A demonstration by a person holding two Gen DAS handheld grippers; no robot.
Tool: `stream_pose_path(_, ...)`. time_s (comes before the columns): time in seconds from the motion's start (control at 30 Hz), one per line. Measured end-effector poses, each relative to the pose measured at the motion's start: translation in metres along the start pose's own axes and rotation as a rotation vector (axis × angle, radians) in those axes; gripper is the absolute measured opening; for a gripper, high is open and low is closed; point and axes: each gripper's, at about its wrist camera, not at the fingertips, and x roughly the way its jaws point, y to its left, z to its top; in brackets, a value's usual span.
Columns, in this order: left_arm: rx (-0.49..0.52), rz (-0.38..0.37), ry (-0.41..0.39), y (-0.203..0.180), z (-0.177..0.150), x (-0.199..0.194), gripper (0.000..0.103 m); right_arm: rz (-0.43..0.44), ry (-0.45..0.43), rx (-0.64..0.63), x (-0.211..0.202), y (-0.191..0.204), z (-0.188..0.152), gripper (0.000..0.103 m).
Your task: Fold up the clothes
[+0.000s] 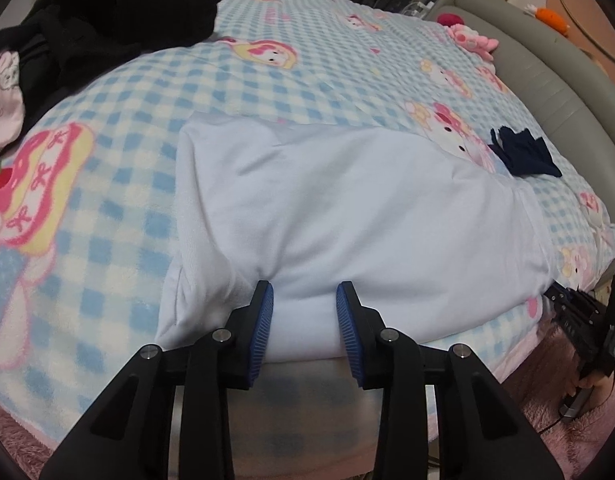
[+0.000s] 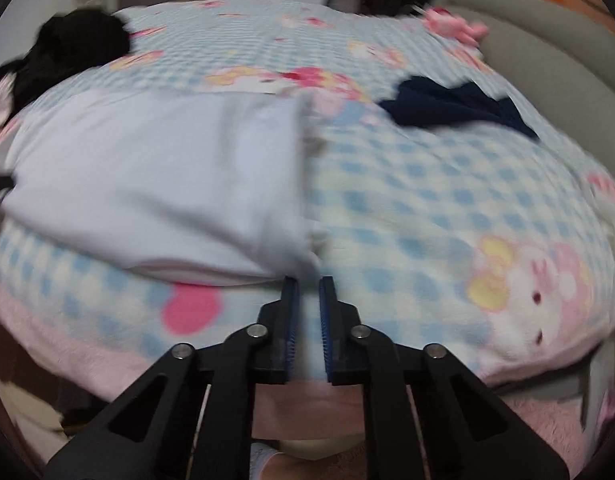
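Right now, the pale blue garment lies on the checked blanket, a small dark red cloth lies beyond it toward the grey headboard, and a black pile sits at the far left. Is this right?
One detail is wrong: the small cloth is dark navy, not dark red, as both wrist views show. The rest holds: the pale blue garment lies on the checked blanket, the cloth lies toward the grey headboard, and the black pile sits far left.

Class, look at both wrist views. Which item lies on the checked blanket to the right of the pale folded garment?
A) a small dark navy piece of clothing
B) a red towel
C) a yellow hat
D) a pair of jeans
A: a small dark navy piece of clothing lies on the checked blanket, right of the pale folded garment.
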Motion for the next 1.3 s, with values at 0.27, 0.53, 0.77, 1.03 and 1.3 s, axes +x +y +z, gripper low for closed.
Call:
stream_pose_path(0.27,-0.014,-0.115,-0.109,-0.006,0.008,-0.020,0.037,0.307,-0.136,0.205,-0.026,-0.031,0.008,0.020)
stream_pose_path(0.53,-0.087,0.043,-0.051,0.018,0.007,-0.008,0.013,0.162,0.034,0.134,0.008,-0.003,0.008,0.037)
stream_pose_path(0.77,-0.093,-0.078,-0.228,0.021,0.028,-0.044,0.024,0.177,-0.204,0.169,-0.038,-0.011,0.022,0.040)
stream_pose_path(1.03,0.068,-0.044,-0.070,-0.003,0.074,0.025,0.025,0.375,-0.181,0.049,0.007,0.028,0.108,0.040)
stream_pose_path(1.3,-0.100,0.105,-0.104,0.046,0.081,0.036,0.014,0.311,-0.094,0.130,0.061,0.037,0.087,0.023)
